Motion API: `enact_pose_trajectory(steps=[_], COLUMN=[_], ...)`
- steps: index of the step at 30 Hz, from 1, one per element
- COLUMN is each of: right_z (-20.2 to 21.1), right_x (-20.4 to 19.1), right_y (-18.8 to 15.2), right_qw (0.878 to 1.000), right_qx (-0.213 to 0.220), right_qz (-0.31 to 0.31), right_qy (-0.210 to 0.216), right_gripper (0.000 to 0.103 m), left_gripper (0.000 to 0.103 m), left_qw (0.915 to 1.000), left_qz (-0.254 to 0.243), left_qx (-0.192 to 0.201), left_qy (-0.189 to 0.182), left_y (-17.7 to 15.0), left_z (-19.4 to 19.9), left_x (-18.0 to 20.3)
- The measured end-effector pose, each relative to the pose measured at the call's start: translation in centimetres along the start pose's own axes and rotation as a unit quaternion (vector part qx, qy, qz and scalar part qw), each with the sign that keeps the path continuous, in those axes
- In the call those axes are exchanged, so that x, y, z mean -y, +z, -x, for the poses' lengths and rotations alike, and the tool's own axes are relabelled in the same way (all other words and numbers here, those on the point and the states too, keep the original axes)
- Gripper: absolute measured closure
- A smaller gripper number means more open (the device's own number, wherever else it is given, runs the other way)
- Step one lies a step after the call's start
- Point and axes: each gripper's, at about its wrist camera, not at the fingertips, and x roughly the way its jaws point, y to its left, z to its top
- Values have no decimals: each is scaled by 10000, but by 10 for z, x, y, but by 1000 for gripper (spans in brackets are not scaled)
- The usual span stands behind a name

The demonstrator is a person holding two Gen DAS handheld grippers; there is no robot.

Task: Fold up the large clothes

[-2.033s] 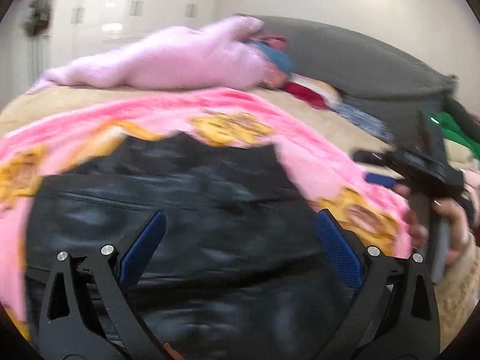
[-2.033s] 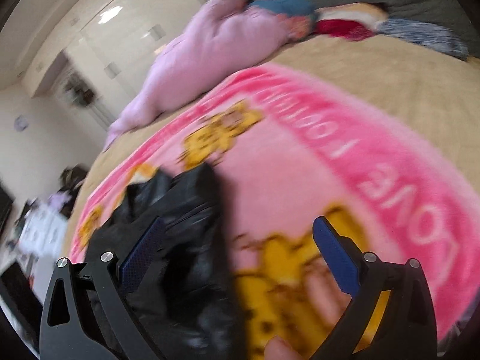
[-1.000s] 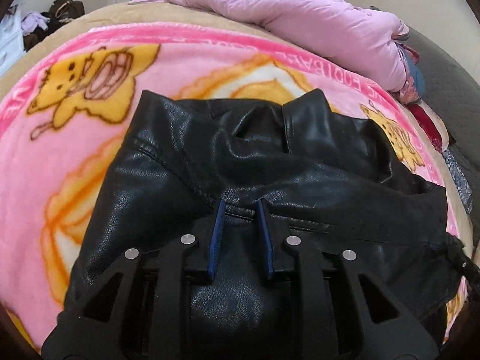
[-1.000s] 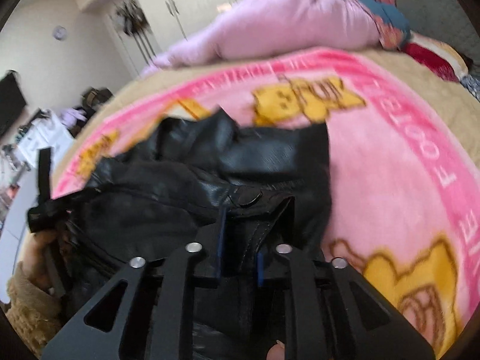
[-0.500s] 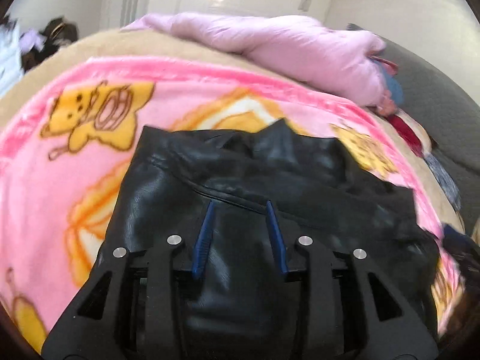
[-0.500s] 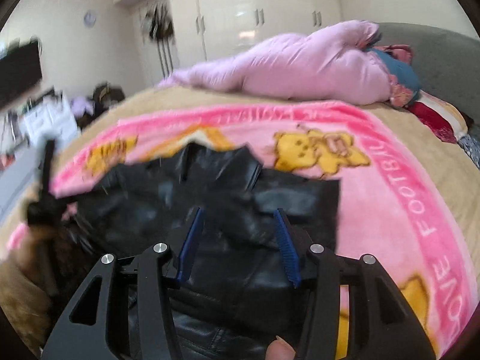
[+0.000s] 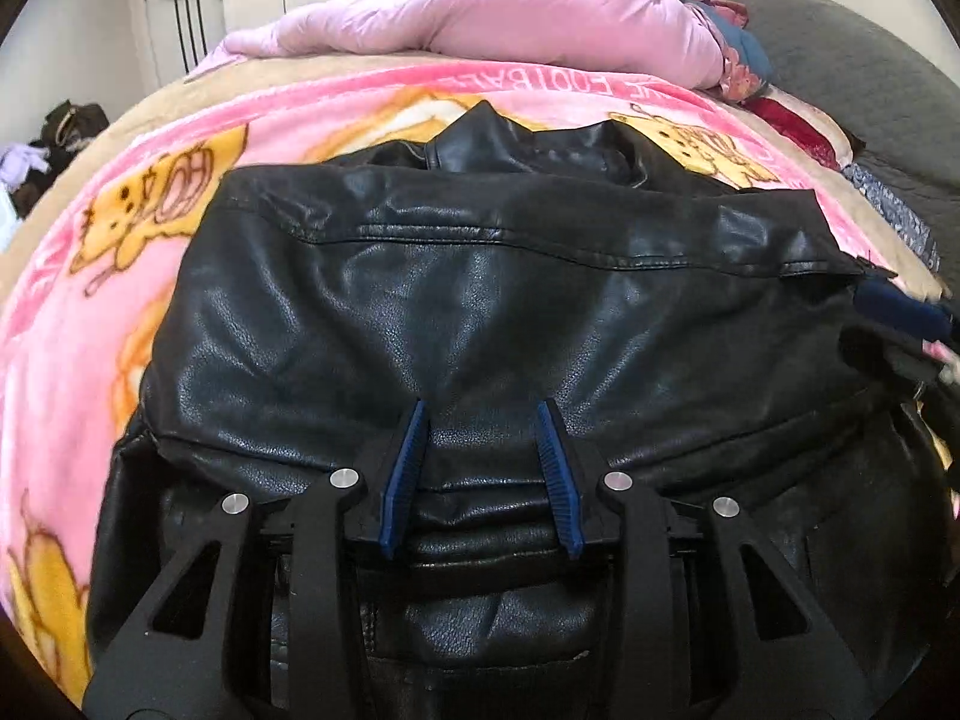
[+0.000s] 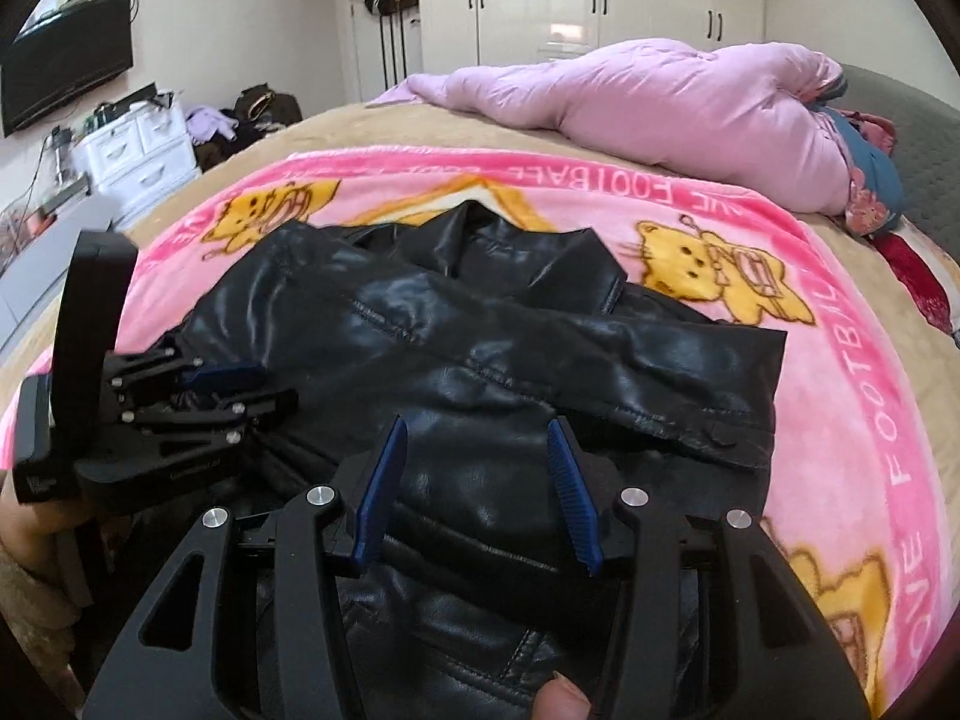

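A black leather jacket lies folded over itself on a pink cartoon blanket, its collar at the far end. My left gripper hangs just above the near part of the jacket. Its jaws are opening; the leather sits under and between the blue pads, which do not press on it. In the right wrist view the same jacket fills the middle, and my right gripper stands open over it with nothing pinched. The left gripper shows at the left of that view, held by a hand.
A bunched pale pink duvet lies across the far side of the bed, with folded clothes by the grey headboard. The blanket spreads to the right of the jacket. White drawers and a wall television stand beyond the bed.
Both grippers were shut on the jacket's edge a second ago; both have let go, opened and drawn back. The carried edge now rests across the jacket's upper part.
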Motion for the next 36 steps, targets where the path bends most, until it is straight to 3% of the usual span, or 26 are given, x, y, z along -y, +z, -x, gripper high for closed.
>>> enact_pose_trajectory(steps=[4,8,17,25,31,36], right_z=[-15,-28,-26,-9,-1,11], right_x=[11,27,27,33,38,39], right_y=[-12,-24,-28,-25,-28,-26], right_qw=[9983,9941,9948,9949,9931,9950], right_qx=[-529,-892,-820,-687,-554,-345], right_qz=[-139,-610,-598,-717,-945,-916], right_qy=[-185,53,115,201,419,202], right_gripper=[56,56,56,55,39,12], left_gripper=[73,73,73,55,31,22], left_qw=[9996,9996,9993,9995,9981,9982], left_qz=[166,176,230,147,322,298], left_qx=[-20,-30,-44,-52,-3,11], left_qy=[-214,-234,-308,-285,-524,-511], left_y=[-1,0,1,4,7,7], left_z=[0,-1,0,4,9,14], left_x=[-7,-6,-8,3,8,15])
